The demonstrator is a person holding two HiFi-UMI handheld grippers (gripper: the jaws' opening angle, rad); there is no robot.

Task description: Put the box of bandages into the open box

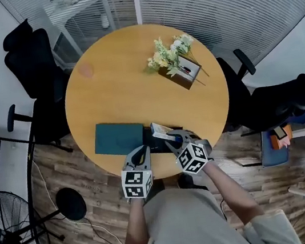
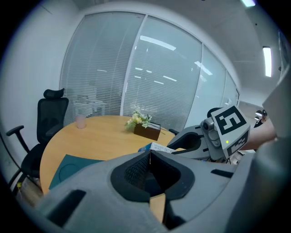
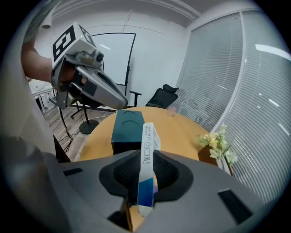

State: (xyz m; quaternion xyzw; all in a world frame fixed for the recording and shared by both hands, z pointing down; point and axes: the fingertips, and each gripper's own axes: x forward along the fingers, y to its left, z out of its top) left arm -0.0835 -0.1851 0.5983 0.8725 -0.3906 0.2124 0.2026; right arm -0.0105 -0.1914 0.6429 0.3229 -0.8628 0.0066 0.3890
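Observation:
The box of bandages (image 1: 160,129), white and blue, is clamped edge-on between the jaws of my right gripper (image 1: 173,137), which is shut on it. It hangs over the dark open box (image 1: 155,143) near the table's front edge. In the right gripper view the bandage box (image 3: 146,154) stands upright between the pads, pointing at the teal lid (image 3: 128,121). That lid (image 1: 118,137) lies flat just left of the open box. My left gripper (image 1: 141,152) hovers at the open box's near left corner, jaws shut and empty. From the left gripper view the bandage box (image 2: 159,147) shows just past the jaws.
A brown planter with white and yellow flowers (image 1: 175,62) stands at the table's far right. A pale pink cup (image 1: 85,70) sits far left. Black office chairs (image 1: 32,63) flank the round wooden table (image 1: 118,89). A floor fan (image 1: 10,241) stands lower left.

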